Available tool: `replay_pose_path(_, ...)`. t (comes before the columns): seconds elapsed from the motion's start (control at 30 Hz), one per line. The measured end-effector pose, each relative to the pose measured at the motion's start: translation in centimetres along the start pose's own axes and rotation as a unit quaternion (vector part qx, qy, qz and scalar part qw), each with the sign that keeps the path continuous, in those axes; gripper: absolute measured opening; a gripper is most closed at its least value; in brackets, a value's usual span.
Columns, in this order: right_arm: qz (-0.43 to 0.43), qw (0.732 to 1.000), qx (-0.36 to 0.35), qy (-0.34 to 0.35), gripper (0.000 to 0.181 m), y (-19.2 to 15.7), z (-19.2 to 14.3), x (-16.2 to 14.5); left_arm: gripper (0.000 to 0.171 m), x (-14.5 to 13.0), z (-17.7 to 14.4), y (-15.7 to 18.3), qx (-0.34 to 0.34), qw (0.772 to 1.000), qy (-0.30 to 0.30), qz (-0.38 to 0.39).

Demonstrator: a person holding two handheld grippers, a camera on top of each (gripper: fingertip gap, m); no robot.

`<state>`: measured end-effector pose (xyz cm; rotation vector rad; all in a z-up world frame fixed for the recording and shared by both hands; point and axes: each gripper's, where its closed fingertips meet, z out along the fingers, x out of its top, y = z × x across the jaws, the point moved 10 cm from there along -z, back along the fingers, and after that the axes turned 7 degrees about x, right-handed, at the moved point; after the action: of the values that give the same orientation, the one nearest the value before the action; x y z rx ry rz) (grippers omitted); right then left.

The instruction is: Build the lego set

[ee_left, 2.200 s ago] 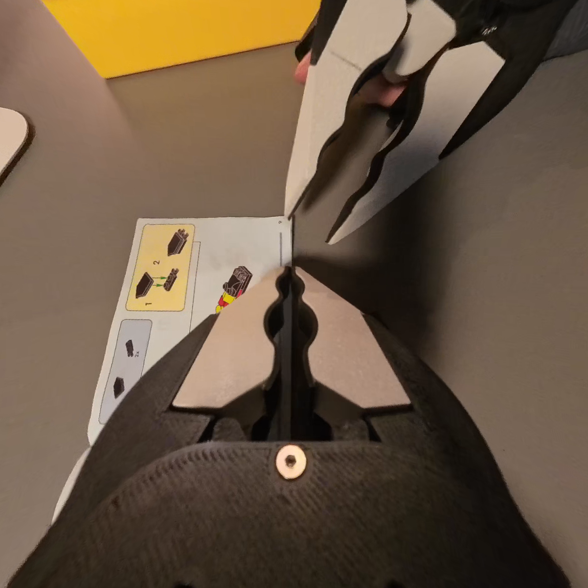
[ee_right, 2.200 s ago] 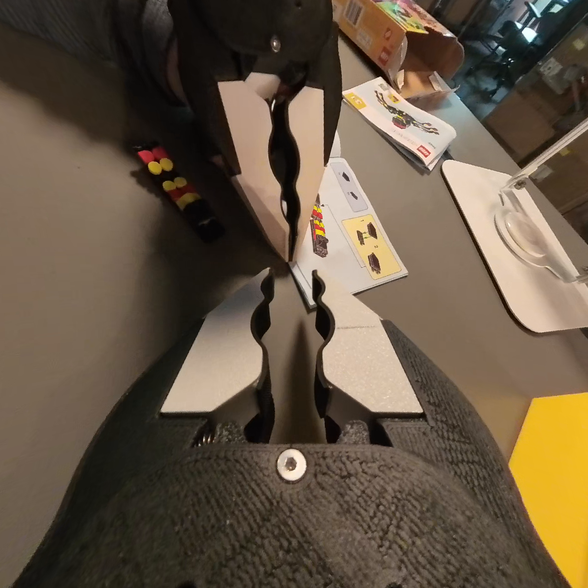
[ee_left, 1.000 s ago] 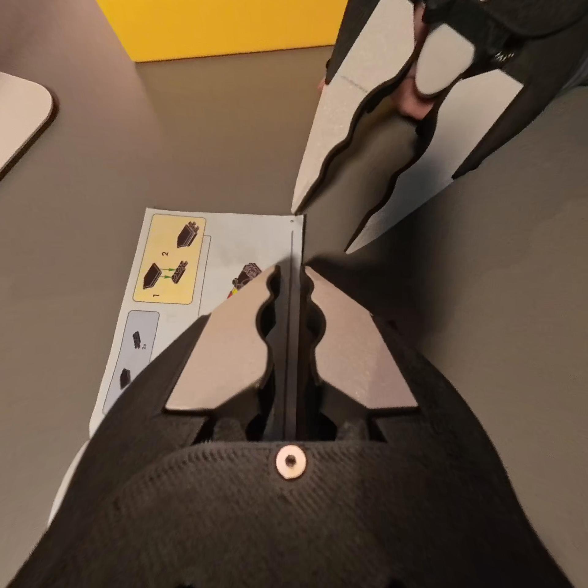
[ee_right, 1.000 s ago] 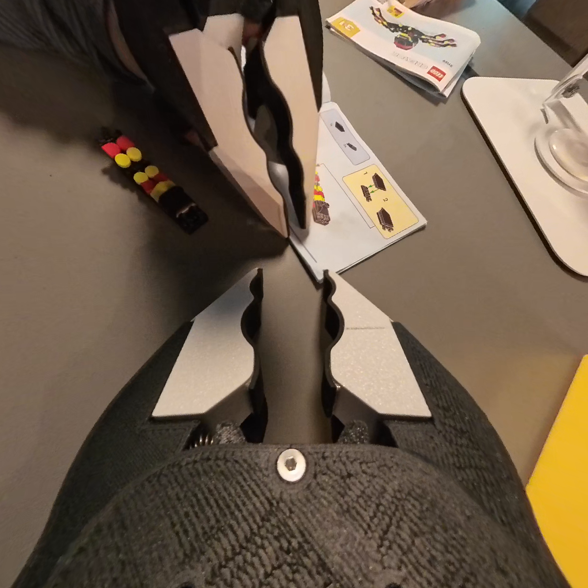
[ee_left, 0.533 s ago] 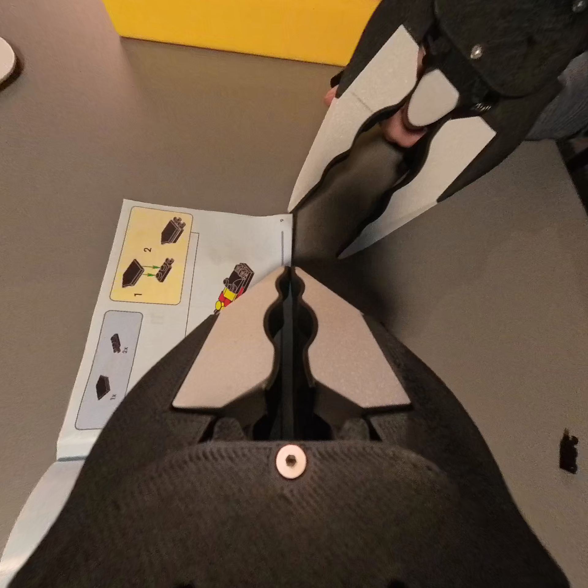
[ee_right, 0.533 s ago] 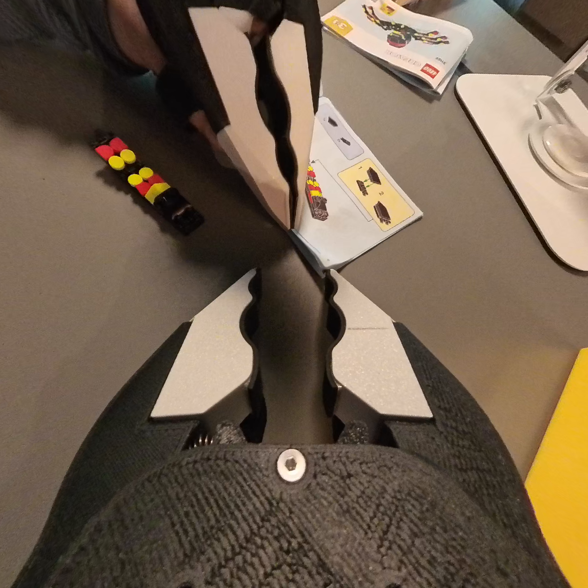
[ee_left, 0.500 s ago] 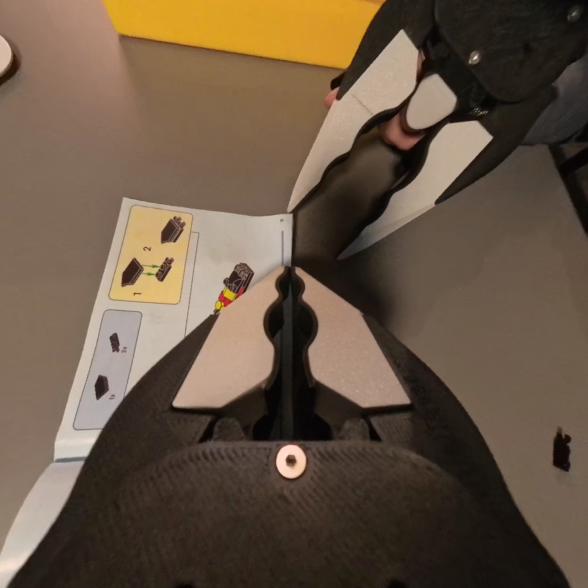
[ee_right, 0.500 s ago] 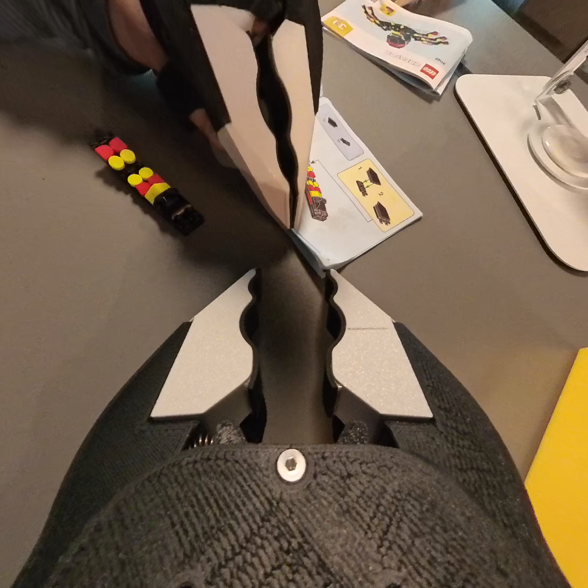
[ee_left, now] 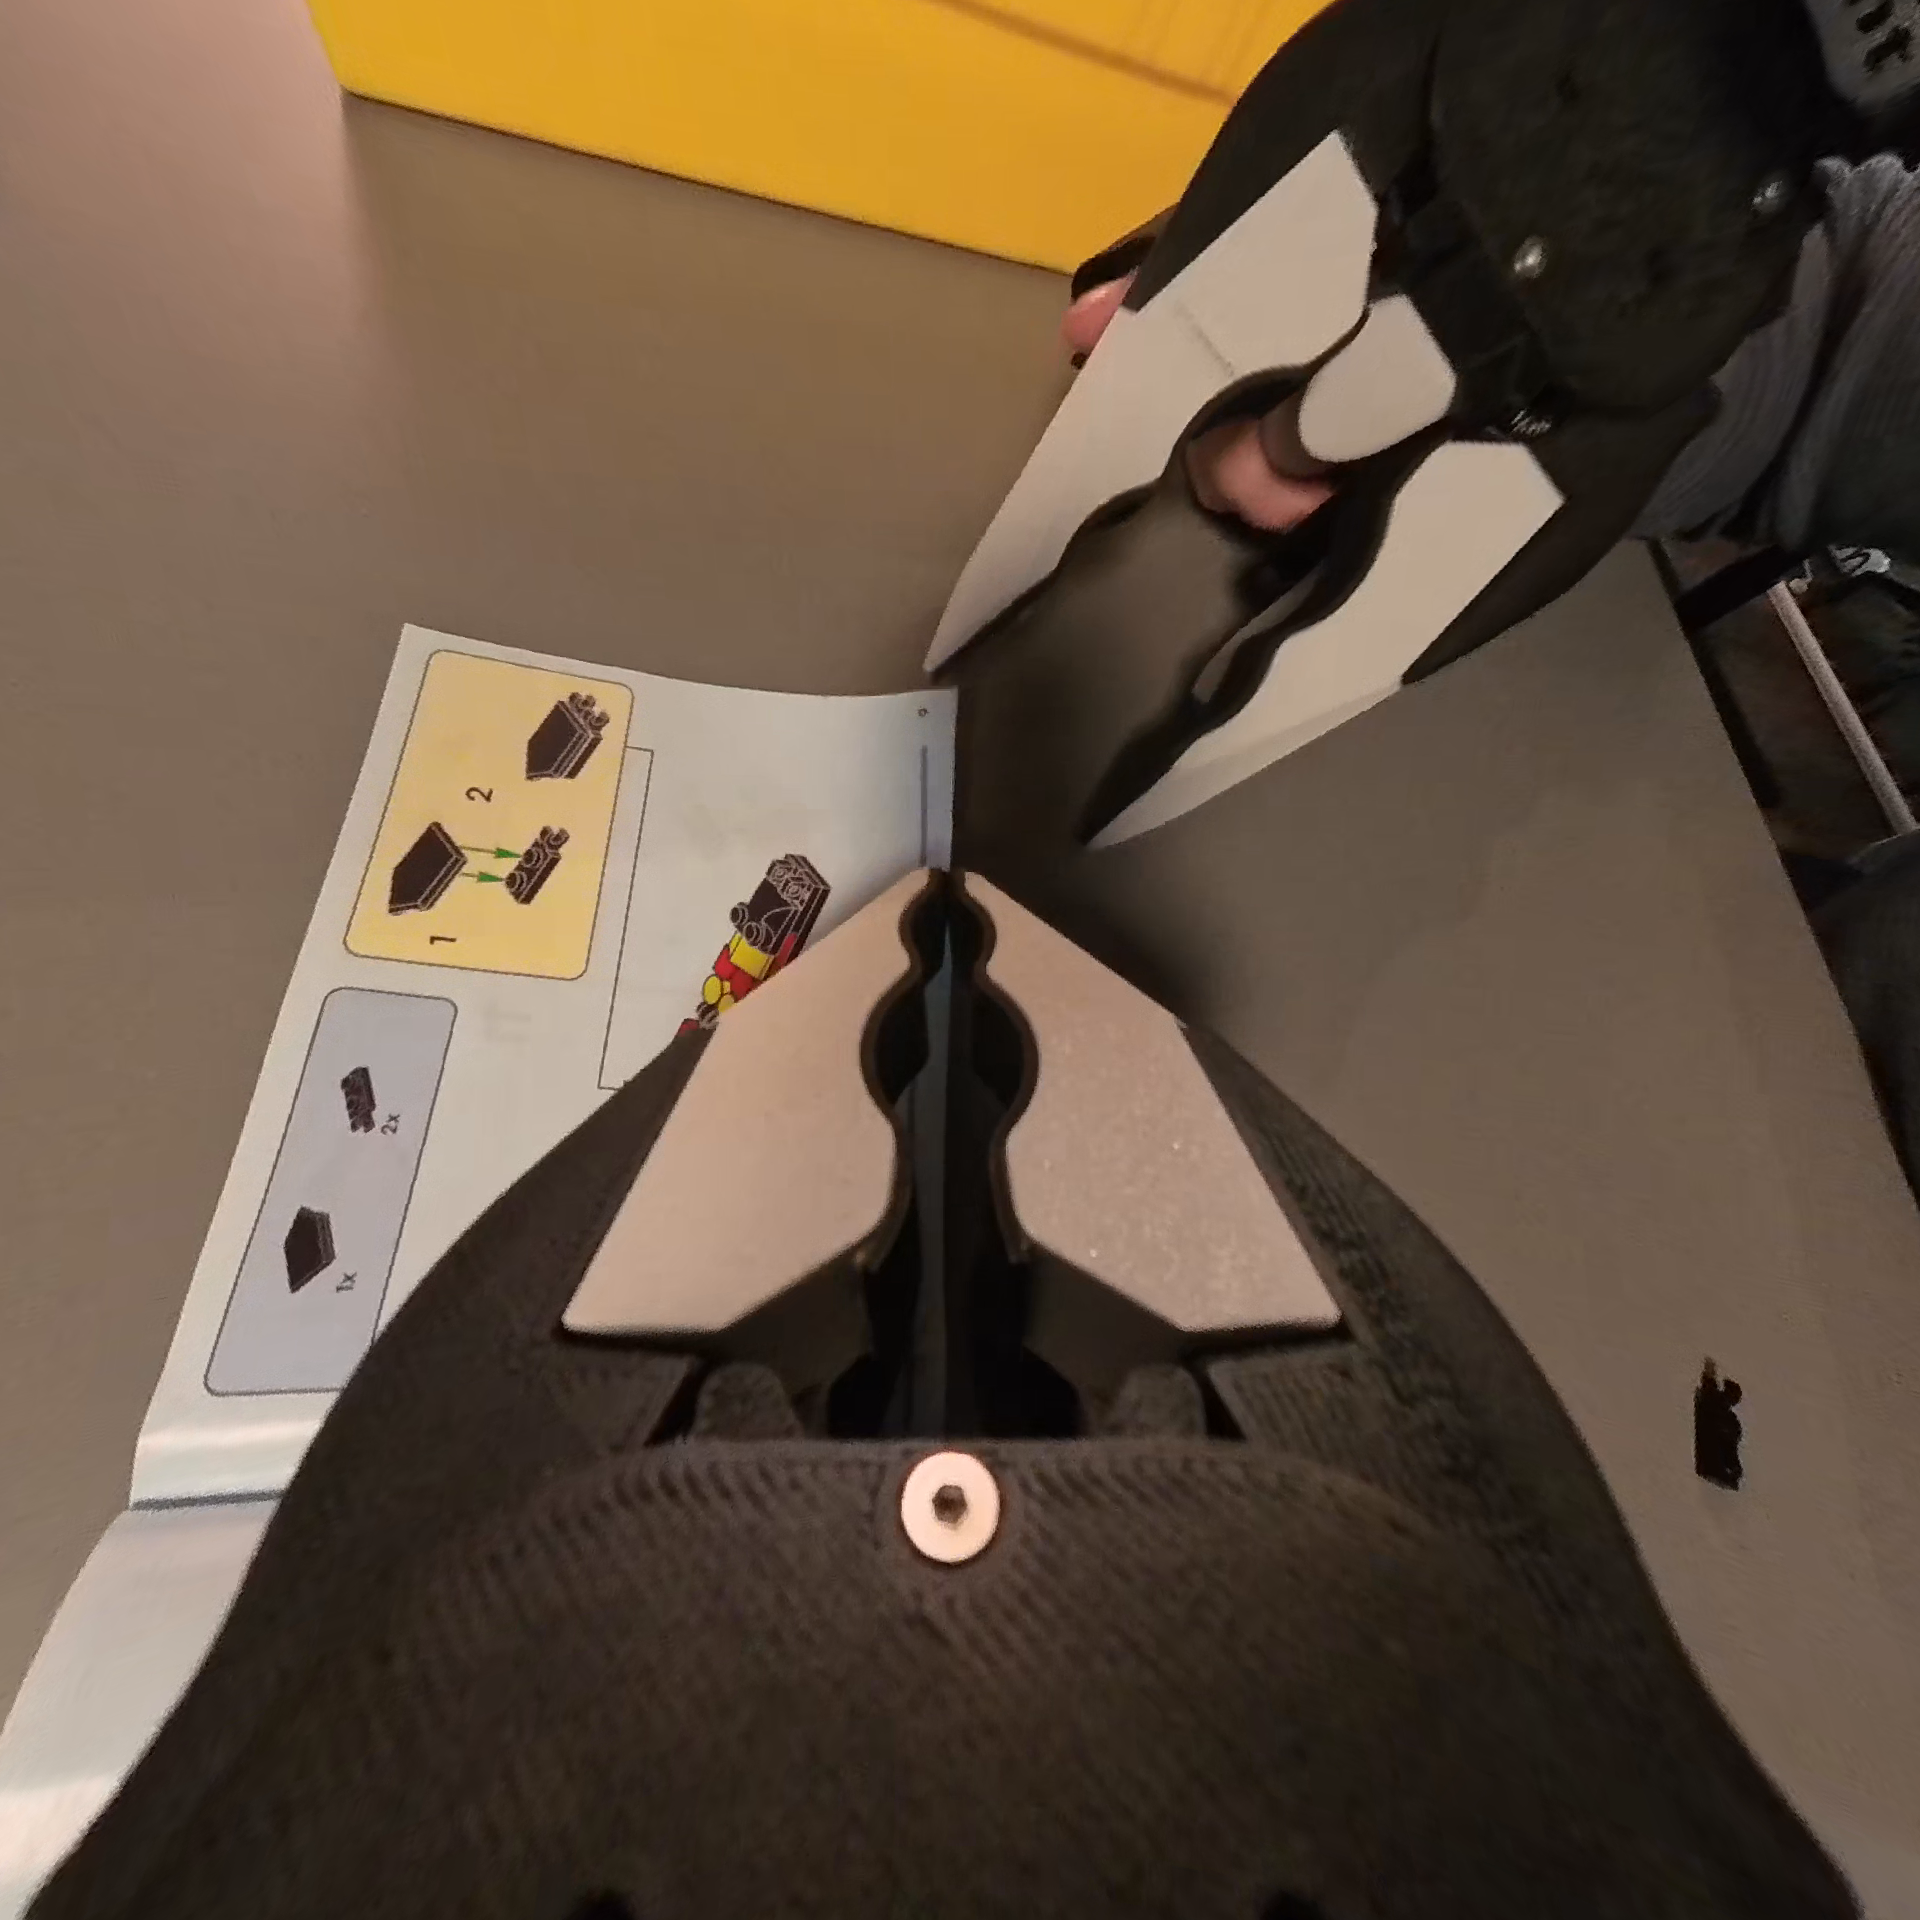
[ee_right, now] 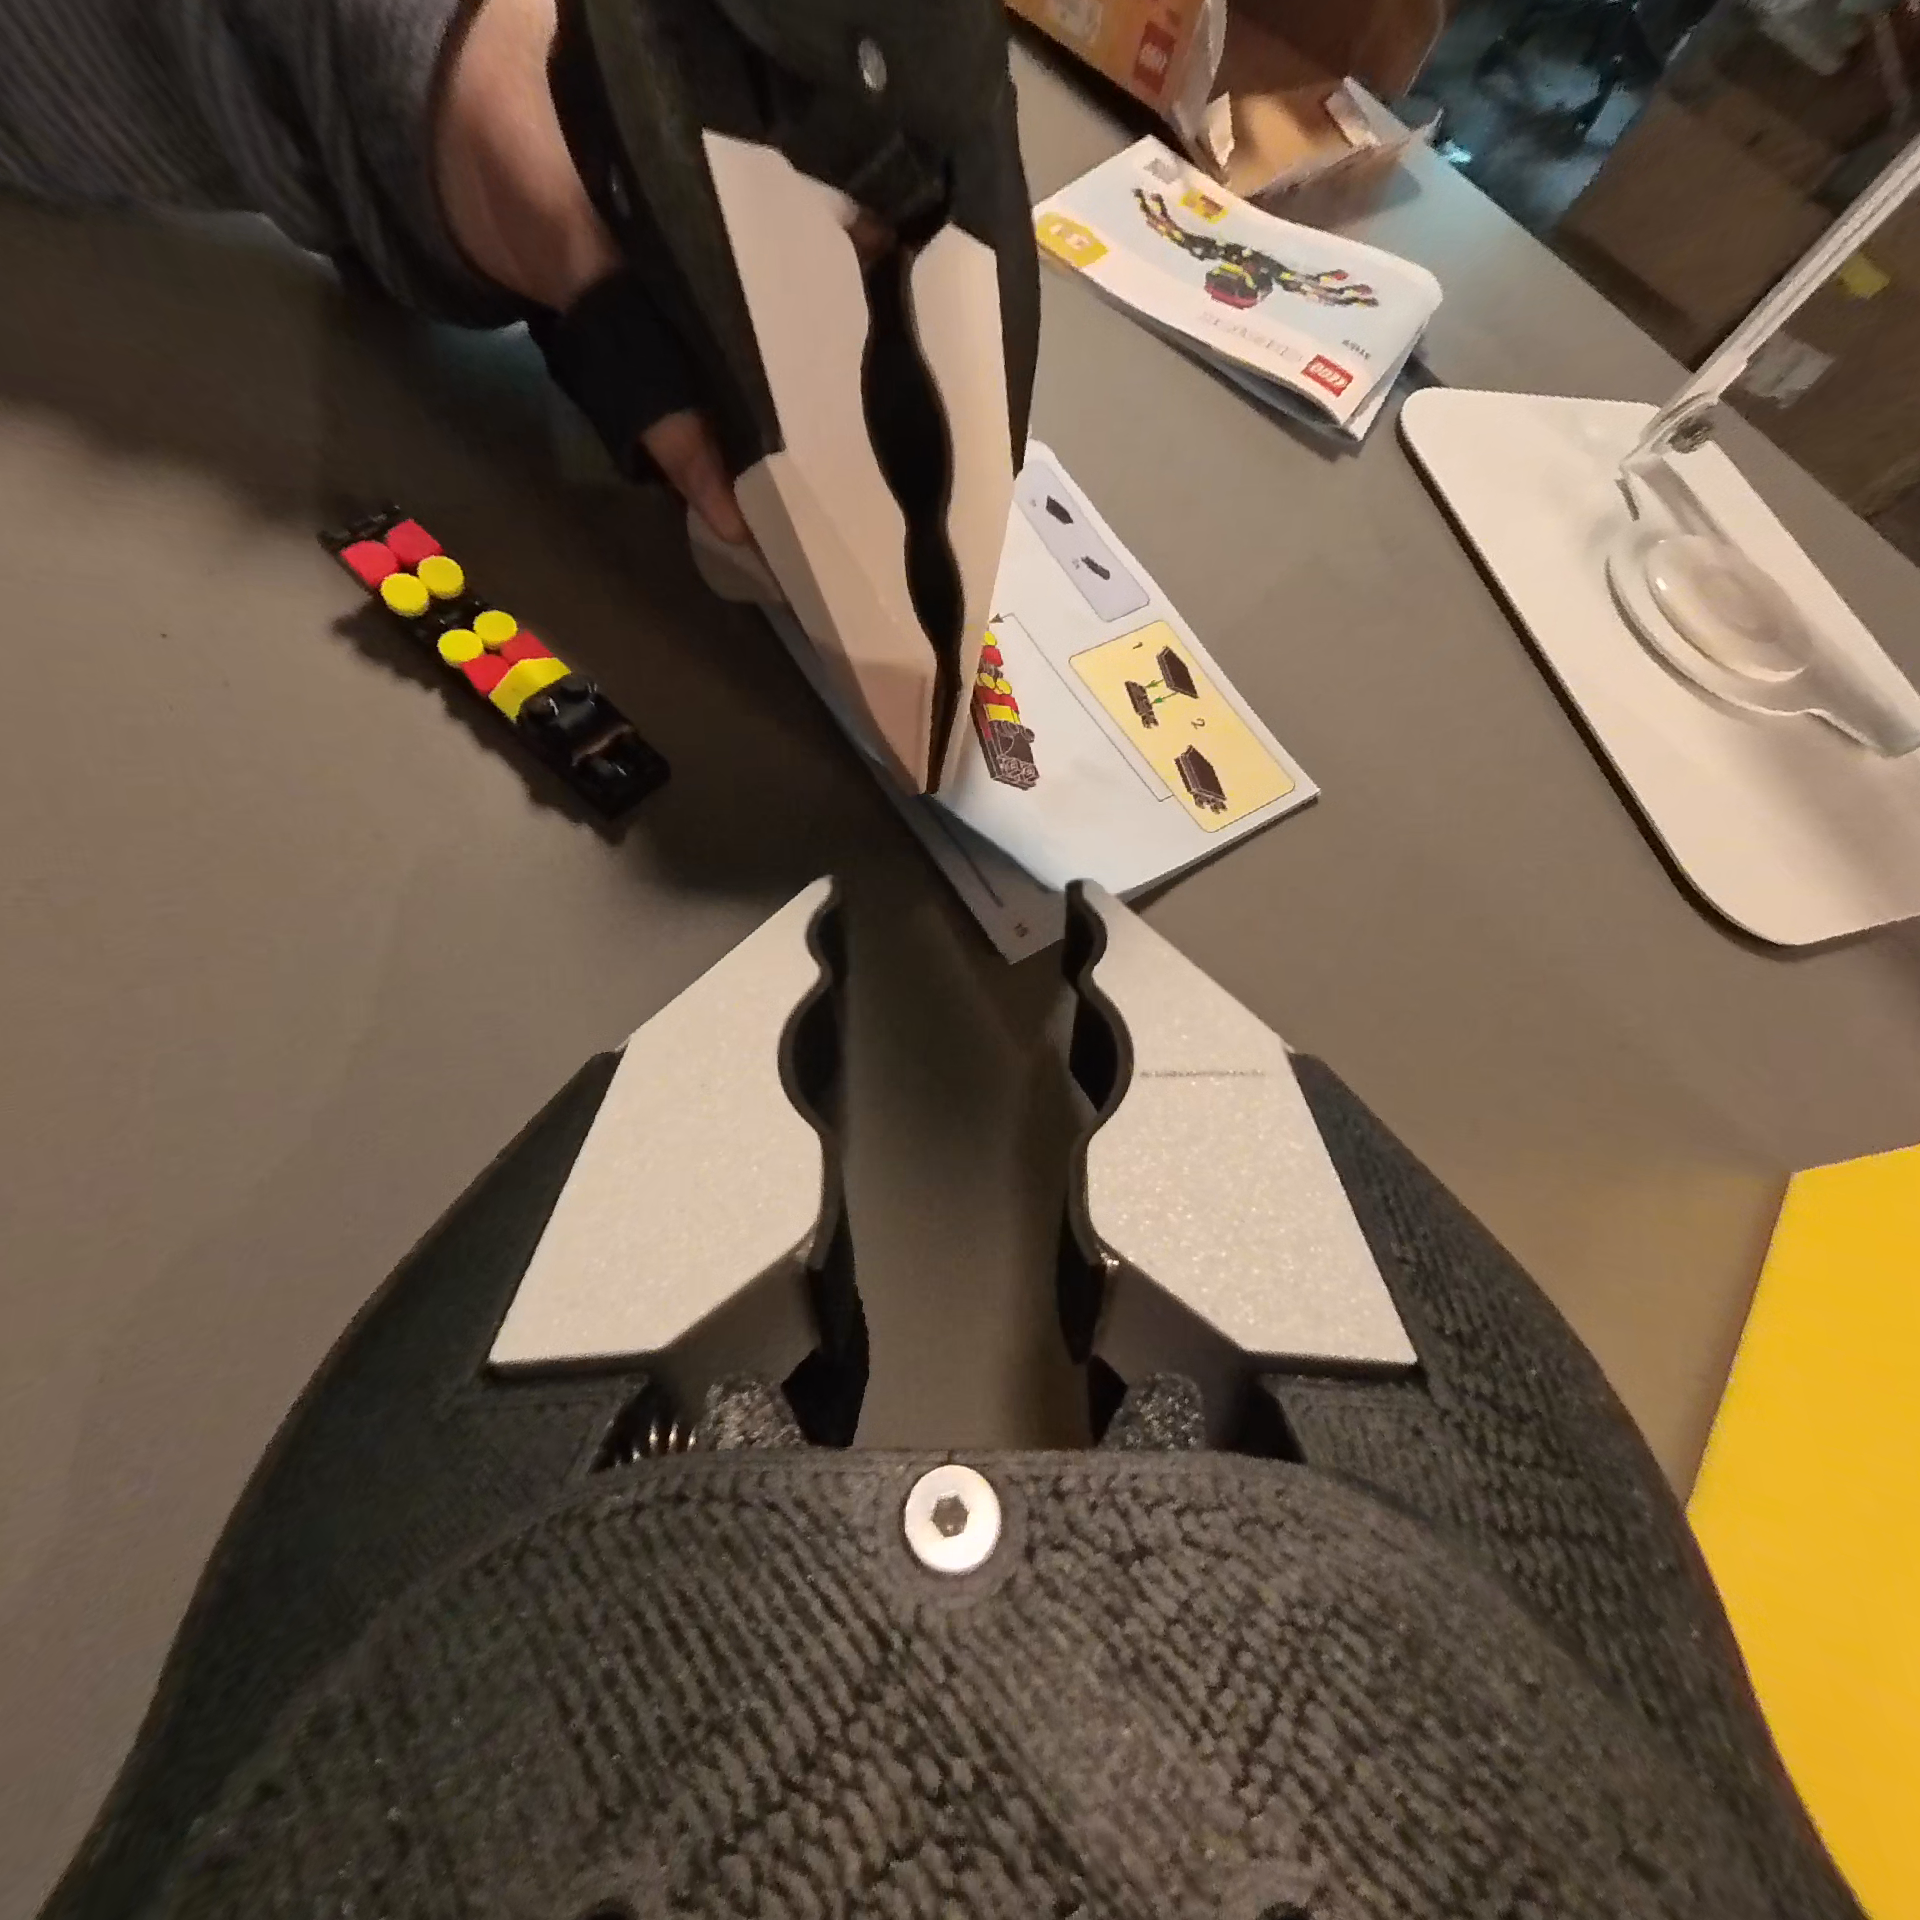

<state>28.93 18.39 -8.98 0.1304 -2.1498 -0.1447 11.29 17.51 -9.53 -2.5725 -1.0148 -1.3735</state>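
Note:
An open instruction booklet (ee_left: 727, 790) lies on the dark table; it also shows in the right wrist view (ee_right: 1122, 727). My left gripper (ee_left: 940, 878) is shut on the right edge of its top page, which curves up slightly. In the right wrist view the left gripper (ee_right: 935, 774) points down onto that page. My right gripper (ee_right: 951, 899) is open and empty, just short of the booklet's near corner; it also shows in the left wrist view (ee_left: 1013, 748). A partly built black strip with red and yellow pieces (ee_right: 499, 655) lies left of the booklet.
A second booklet (ee_right: 1236, 281) and an open cardboard box (ee_right: 1195, 52) lie at the back. A white stand base (ee_right: 1558, 623) with a clear lens is on the right. A yellow sheet (ee_right: 1849, 1455) lies at the near right. A small black piece (ee_left: 1714, 1434) sits alone. The grippers are tip to tip, or close to it. Left tips and right tips are each some 20 centimetres from the small black piece (ee_left: 1714, 1434).
My left gripper stood slightly open around the page edge a second ago and has since shut on it. My right gripper has opened wider and stays close by.

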Motion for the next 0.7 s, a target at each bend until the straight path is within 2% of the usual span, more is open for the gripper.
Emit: replay_pose_path(0.7, 0.004, 1.0, 0.011, -0.02, 0.034, -0.07, 0.23, -0.17, 0.0, -0.04, -0.12, 0.05, -0.002, 1.0, 0.001, -0.005)
